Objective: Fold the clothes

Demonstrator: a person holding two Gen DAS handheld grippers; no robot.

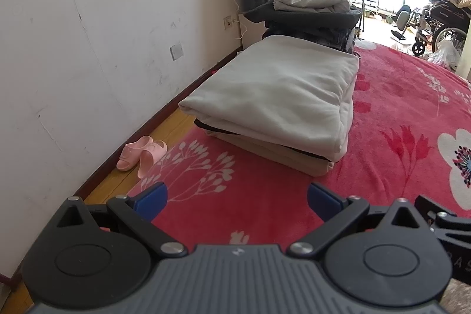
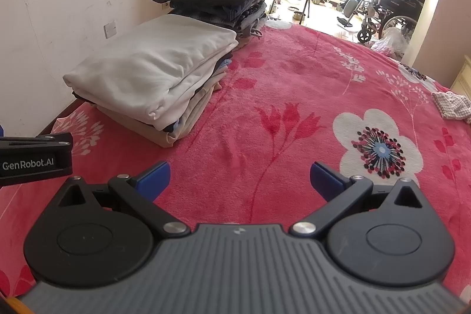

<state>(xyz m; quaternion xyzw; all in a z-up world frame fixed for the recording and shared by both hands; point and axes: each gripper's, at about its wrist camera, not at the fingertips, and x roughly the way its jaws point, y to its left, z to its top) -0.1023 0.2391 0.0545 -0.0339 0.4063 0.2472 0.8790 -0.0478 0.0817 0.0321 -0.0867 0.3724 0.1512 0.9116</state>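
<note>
red floral blanket (image 2: 265,96) | folded stacks (image 2: 153,72) by wall (image 1: 88,34) | both grippers' fingers (image 1: 151,197) wide, empty

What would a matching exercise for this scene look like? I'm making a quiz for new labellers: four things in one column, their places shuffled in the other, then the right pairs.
Things
1. slippers
2. white folded top
3. checked cloth
4. wheelchair

Places
A. alone near the right edge of the red blanket
B. on the wooden floor beside the wall
C. in the bright room beyond the bed
D. on top of the nearer pile of clothes

Pairs: 1-B, 2-D, 3-A, 4-C
</note>
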